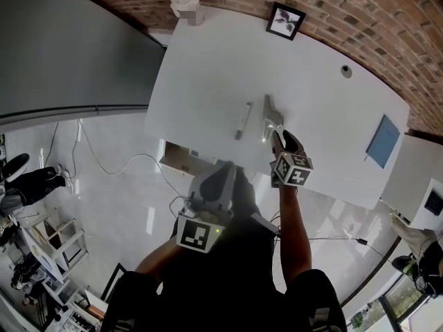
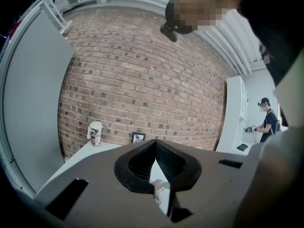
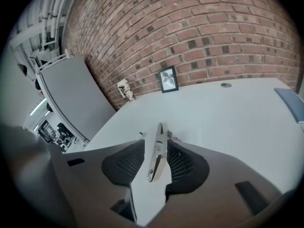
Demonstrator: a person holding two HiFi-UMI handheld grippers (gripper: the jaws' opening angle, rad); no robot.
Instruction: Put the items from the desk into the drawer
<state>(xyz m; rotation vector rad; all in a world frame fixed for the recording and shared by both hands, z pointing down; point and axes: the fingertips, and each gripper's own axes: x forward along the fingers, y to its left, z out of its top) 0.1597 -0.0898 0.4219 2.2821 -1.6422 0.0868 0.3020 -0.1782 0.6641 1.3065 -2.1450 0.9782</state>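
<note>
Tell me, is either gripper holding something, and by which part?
Nothing is held. The right gripper has its jaws apart around the near part of the silver metal tool, with a small gap on each side. The left gripper is shut and empty.

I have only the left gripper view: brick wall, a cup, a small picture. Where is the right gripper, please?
Observer: The right gripper is over the white desk, at a slim shiny metal item.
Operator: Do its tongs hold that item?
Observer: It seems not. In the right gripper view the tongs stand apart, with the item between them.
Operator: Is anything lying next to it?
Observer: Yes, a pale thin stick lies on the desk just left of it, apart from it.
</note>
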